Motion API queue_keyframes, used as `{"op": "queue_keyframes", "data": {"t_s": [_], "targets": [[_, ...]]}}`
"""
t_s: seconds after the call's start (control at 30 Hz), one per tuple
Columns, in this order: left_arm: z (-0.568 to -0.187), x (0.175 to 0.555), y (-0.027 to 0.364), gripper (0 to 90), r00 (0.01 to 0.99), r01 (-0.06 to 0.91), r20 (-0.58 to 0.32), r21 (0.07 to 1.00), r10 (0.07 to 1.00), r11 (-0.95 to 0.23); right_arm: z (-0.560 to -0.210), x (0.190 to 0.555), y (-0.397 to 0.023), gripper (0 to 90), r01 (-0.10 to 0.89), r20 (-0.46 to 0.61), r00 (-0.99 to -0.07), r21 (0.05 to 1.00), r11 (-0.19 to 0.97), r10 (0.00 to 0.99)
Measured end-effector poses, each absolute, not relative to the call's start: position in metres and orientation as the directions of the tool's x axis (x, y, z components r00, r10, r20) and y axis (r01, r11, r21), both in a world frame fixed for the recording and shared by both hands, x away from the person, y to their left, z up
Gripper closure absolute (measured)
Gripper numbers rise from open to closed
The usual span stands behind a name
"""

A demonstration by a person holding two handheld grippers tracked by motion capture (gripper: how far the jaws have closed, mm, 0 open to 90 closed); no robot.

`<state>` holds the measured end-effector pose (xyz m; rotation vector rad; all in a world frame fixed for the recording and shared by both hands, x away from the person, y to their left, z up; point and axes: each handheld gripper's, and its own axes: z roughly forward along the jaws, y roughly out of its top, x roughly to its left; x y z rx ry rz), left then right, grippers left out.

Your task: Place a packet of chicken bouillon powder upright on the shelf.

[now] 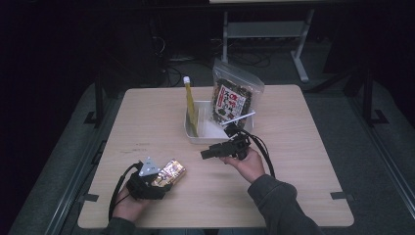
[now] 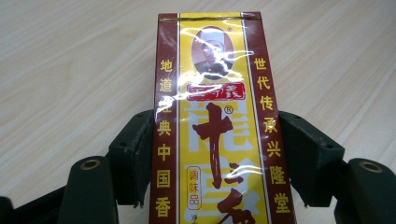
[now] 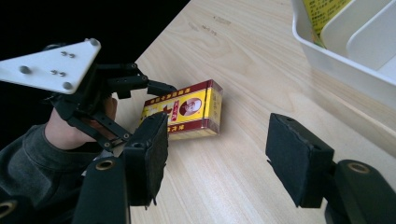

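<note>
A small yellow and dark red box with Chinese print lies flat on the wooden table near its front left. My left gripper is shut on it. In the left gripper view the box runs up between the two black pads, and they press on its long sides. In the right gripper view the box lies with the left gripper around its near end. My right gripper hovers open over the middle of the table, pointing left, and nothing is between its jaws.
A white tray stands at the table's back middle, just behind the right gripper. It holds a tall yellow packet and a dark snack bag leaning upright. The tray's corner is close to the right gripper. Bare tabletop lies to the right.
</note>
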<state>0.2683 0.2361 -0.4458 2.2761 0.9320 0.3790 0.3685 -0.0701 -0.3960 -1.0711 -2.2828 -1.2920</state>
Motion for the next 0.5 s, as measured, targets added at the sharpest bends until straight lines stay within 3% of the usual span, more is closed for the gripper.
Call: {"op": "queue_keyframes", "data": {"t_s": [0.5], "targets": [[-0.439, 0.262, 0.219, 32.1, 0.752, 0.468, 0.003, 0.702, 0.659, -0.537, -0.408, 0.371, -0.059, 42.0, 0.759, 0.621, -0.651, 0.541, 0.362, 0.437]]}}
